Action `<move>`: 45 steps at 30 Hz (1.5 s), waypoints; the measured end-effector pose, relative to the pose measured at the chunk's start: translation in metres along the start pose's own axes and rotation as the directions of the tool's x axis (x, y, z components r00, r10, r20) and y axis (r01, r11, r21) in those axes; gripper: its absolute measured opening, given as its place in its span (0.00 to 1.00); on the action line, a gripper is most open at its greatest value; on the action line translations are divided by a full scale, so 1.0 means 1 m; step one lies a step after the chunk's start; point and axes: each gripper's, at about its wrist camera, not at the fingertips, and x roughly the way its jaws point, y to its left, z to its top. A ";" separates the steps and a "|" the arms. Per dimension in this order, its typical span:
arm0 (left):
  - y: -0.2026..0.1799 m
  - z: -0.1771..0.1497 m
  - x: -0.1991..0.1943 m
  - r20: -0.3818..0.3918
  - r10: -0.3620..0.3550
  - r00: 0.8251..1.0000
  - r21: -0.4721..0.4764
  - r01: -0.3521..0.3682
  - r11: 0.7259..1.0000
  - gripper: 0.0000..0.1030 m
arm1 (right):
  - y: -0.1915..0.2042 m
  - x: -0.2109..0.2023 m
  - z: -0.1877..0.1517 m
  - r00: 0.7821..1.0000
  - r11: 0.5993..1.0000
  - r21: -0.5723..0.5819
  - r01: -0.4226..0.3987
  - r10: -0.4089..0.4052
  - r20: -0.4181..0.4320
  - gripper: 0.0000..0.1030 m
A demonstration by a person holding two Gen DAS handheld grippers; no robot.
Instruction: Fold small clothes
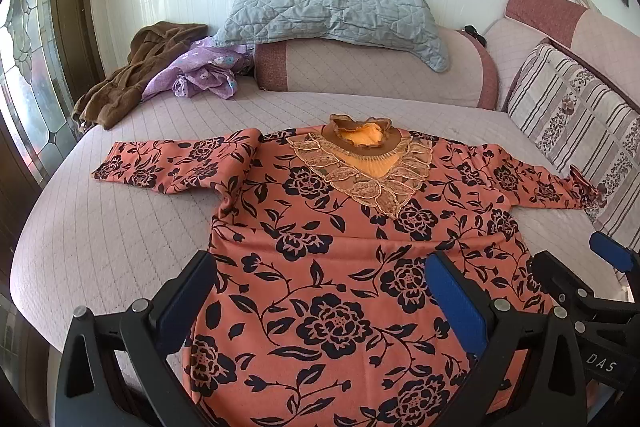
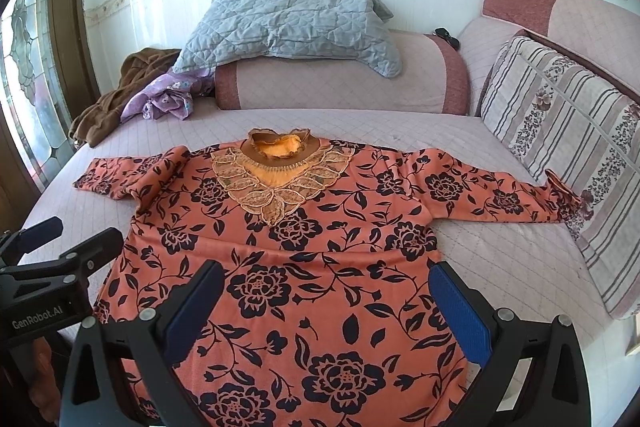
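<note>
left gripper (image 1: 320, 303) spread, over the hem, holding nothing | right gripper (image 2: 328, 307) spread likewise | blouse (image 2: 288, 247) — salmon with black roses, lace collar, orange lining — flat, face up, sleeves outstretched, mid-bed (image 2: 480, 247), hem toward near edge

Matt floral knit top (image 1: 336, 267) with gauzy lace collar (image 1: 360, 171) lies ahead of the plastic grippers' ribbed blue pads (image 2: 460, 311) on quilted cloth bedcover (image 1: 120, 227).

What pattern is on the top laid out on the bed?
Dark flowers and leaves on orange-pink top, clearest in the right wrist view.
</note>
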 end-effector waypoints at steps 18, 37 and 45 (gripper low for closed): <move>0.018 -0.005 0.044 -0.075 -0.045 0.996 -0.052 0.042 0.998 1.00 | -0.043 0.028 0.000 0.995 0.989 0.116 -0.094 0.097 -0.028 1.00; 0.076 -0.036 0.129 -0.207 0.061 0.976 -0.114 -0.086 0.990 1.00 | -0.434 0.202 -0.035 0.999 0.344 0.938 0.046 0.002 -0.050 0.71; 0.087 -0.051 0.154 -0.248 0.080 0.966 -0.108 -0.110 0.988 1.00 | -0.427 0.226 0.028 0.961 0.545 0.791 0.277 -0.145 -0.237 0.09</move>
